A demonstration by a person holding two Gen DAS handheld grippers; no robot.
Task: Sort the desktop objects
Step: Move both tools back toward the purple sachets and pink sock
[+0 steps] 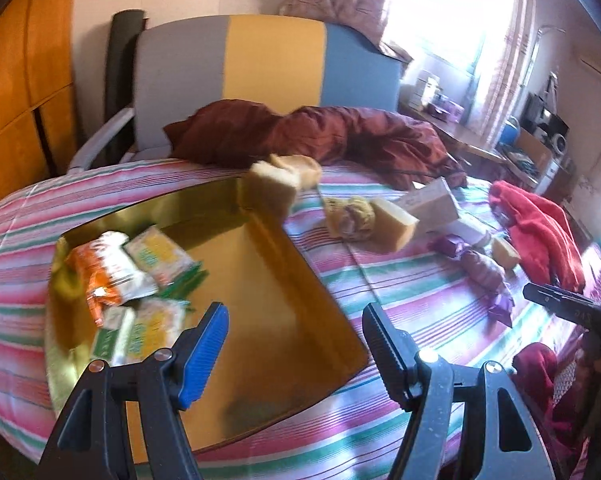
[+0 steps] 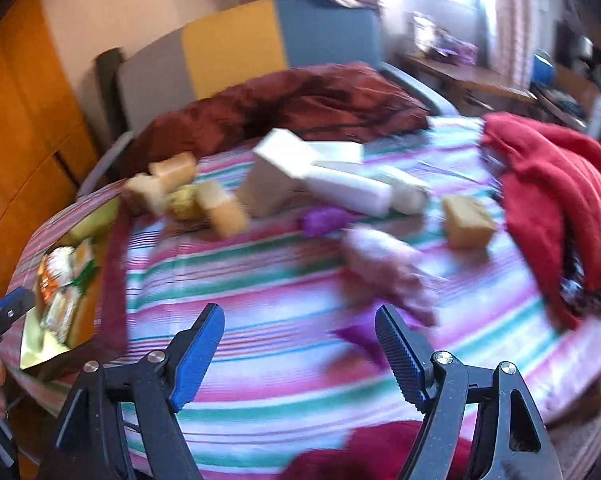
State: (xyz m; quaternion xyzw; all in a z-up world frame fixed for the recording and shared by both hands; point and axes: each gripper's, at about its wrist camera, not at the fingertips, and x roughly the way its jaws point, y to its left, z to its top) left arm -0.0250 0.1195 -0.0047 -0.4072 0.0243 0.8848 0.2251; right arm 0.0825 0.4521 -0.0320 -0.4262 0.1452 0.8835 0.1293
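Note:
A gold box [image 1: 260, 288] lies on the striped bed and holds several snack packets [image 1: 136, 272]. My left gripper [image 1: 294, 320] is open and empty above the box's right part. Yellow sponge blocks [image 1: 276, 188], a yellow block [image 1: 394, 224], white boxes [image 1: 432, 204] and purple-wrapped sweets [image 1: 484, 268] lie on the cover to the right. In the blurred right wrist view, my right gripper [image 2: 300, 328] is open and empty above the cover, just before a purple-wrapped sweet [image 2: 384, 268]. The white boxes [image 2: 300, 172], a yellow block [image 2: 468, 222] and the gold box [image 2: 88, 300] show there too.
A dark red quilt [image 1: 320, 136] lies at the head of the bed against a grey, yellow and blue headboard [image 1: 268, 64]. A red cloth [image 1: 540, 232] lies at the right. A cluttered desk [image 1: 500, 136] stands by the window. An orange wardrobe [image 1: 20, 80] is at left.

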